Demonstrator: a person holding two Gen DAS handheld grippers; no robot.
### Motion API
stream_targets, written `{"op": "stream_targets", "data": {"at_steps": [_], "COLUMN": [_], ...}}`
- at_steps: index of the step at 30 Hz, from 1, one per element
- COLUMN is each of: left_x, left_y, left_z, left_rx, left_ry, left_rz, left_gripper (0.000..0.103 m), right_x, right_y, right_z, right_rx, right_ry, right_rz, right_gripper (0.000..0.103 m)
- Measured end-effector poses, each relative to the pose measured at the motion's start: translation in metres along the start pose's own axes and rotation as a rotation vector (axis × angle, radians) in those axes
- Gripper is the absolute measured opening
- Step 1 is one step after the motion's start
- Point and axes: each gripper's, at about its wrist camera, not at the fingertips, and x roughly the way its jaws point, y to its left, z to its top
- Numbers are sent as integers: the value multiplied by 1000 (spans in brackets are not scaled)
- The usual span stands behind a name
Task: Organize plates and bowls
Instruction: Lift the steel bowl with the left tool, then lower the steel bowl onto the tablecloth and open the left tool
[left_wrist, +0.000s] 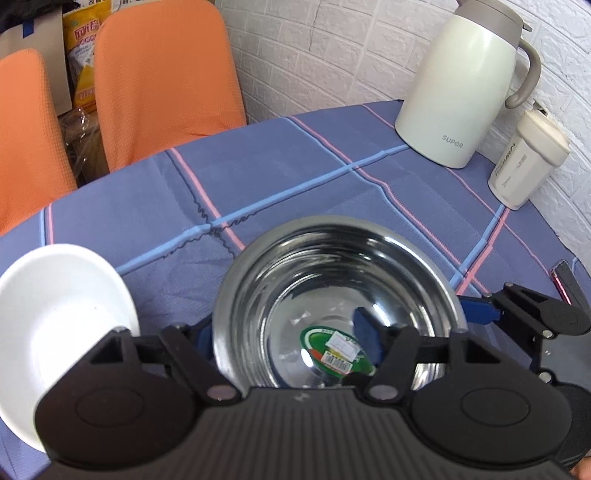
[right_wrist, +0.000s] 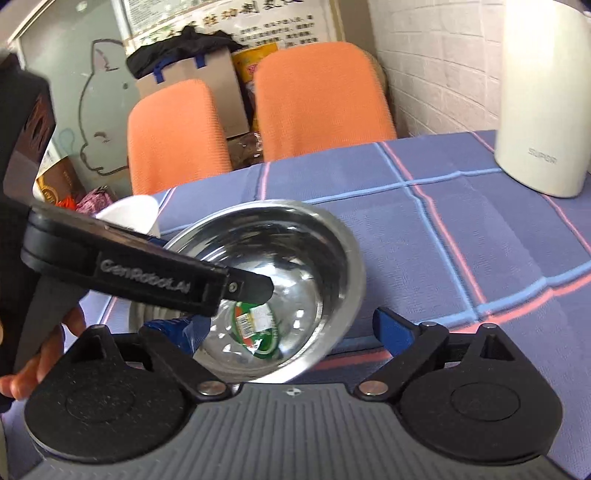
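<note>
the left gripper (left_wrist: 284, 341) is clamped on the near-left rim of the steel bowl (left_wrist: 332, 280), one finger inside, one outside. the bowl sits tilted above the checked tablecloth (left_wrist: 295, 177). the right gripper (right_wrist: 284, 332) has its jaws apart around the bowl's near-right side. a white bowl (left_wrist: 55, 295) lies just left. farther right stands a cream jug (left_wrist: 461, 85) and a small canister (left_wrist: 524, 162).

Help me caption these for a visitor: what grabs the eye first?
A shiny steel bowl with a green sticker inside sits mid-table, the left tongs straddling its near rim. A white bowl lies to its left, and a cream SUPOR jug stands at the far right by the wall.
</note>
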Motion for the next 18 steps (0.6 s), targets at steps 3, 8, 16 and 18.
{"op": "stream_targets", "data": {"at_steps": [3,8,16,18], "left_x": [3,0,-32,-40], "left_y": [0,-3,-9,-11], "left_z": [-3,-2,3,1], "left_rx": [-12,-11,-14,-22], "left_ry": [3,16,-28,-26], "left_rz": [15,61,52,52], "left_gripper": [34,33,32,32], "right_x": [4,2,-19,-26], "right_y": [6,8,17,22], "right_z": [-3,0,4,2], "right_rx": [-56,-36,7,-2], "right_ry": [-23,-15,-28,-31], "right_rz": [-13,35,77,71], "right_gripper": [79,78,78,78]}}
